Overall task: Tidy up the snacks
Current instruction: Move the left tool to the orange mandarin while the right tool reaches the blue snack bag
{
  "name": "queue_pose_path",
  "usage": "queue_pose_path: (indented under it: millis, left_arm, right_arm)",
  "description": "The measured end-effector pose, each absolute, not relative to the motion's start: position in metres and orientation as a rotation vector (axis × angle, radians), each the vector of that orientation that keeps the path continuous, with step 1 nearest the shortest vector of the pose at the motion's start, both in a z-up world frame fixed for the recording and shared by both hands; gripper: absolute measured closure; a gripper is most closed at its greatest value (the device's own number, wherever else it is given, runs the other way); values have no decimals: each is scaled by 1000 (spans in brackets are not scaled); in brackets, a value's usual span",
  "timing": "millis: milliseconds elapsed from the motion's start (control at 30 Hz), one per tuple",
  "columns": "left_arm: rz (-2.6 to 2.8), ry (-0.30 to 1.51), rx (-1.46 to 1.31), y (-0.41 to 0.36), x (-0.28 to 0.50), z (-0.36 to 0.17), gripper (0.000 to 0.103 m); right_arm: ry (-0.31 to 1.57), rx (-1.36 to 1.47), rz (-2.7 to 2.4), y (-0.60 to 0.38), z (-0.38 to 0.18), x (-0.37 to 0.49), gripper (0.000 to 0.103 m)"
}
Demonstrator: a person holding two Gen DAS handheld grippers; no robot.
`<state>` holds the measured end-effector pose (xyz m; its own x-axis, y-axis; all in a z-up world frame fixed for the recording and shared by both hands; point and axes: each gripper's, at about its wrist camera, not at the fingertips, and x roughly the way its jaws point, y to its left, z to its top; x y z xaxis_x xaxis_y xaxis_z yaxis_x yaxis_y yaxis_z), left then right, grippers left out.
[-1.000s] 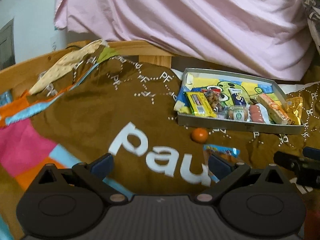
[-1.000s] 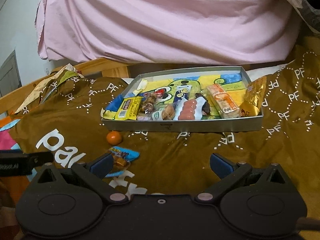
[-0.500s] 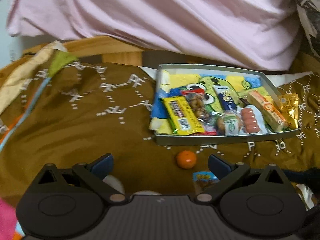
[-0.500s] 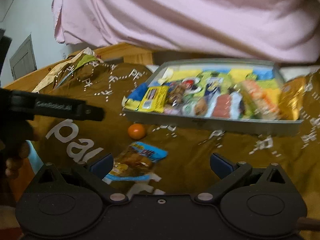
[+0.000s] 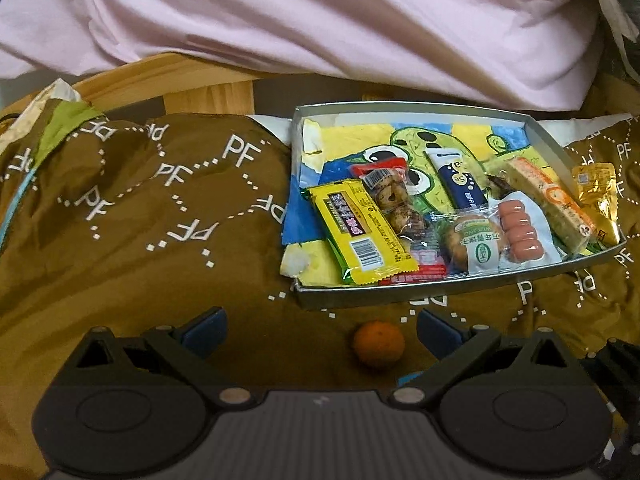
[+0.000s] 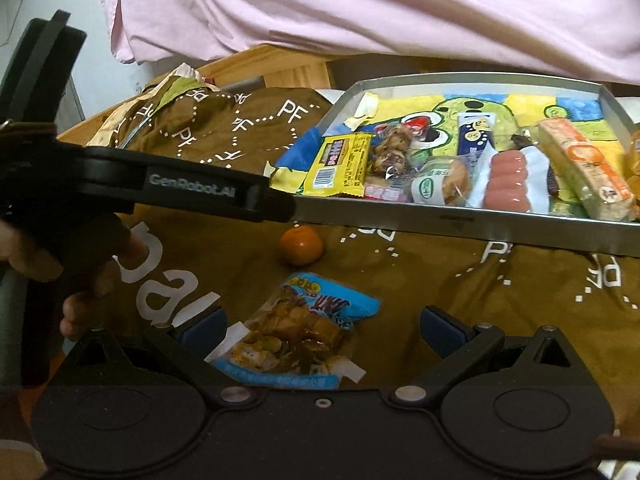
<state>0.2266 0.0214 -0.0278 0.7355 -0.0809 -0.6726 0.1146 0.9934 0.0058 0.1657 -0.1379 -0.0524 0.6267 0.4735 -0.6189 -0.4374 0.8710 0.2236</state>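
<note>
A grey metal tray (image 5: 384,298) (image 6: 460,222) holds several wrapped snacks, among them a yellow bar (image 5: 362,236) and pink sausages (image 5: 520,228). In front of it a small orange fruit (image 5: 378,344) (image 6: 301,245) lies on the brown blanket. My left gripper (image 5: 320,326) is open, with the fruit just ahead between its fingers, nearer the right one. A blue snack packet (image 6: 296,330) lies between the open fingers of my right gripper (image 6: 322,326). A gold packet (image 5: 596,196) leans on the tray's right wall.
The brown blanket (image 5: 140,220) with white lettering covers the surface. A pink sheet (image 5: 320,20) hangs behind over a wooden frame (image 5: 208,92). The left gripper's body (image 6: 160,192) and the hand holding it (image 6: 80,272) cross the left of the right wrist view.
Both grippers have moved forward toward the tray. The fruit now lies between the left fingers, and the blue packet between the right ones. The left gripper's body has entered the right view.
</note>
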Motion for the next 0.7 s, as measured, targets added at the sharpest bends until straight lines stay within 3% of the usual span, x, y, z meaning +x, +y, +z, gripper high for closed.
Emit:
queue_pose_path:
  millis: [433,700]
  left_arm:
    - [-136,767,68,11,245,-48,1]
    - [-109,760,157,5,244,-56,1]
  right_arm:
    - [755,19,511,-133,-68,177,5]
    - [723,-18,550,-129,-65,170,26]
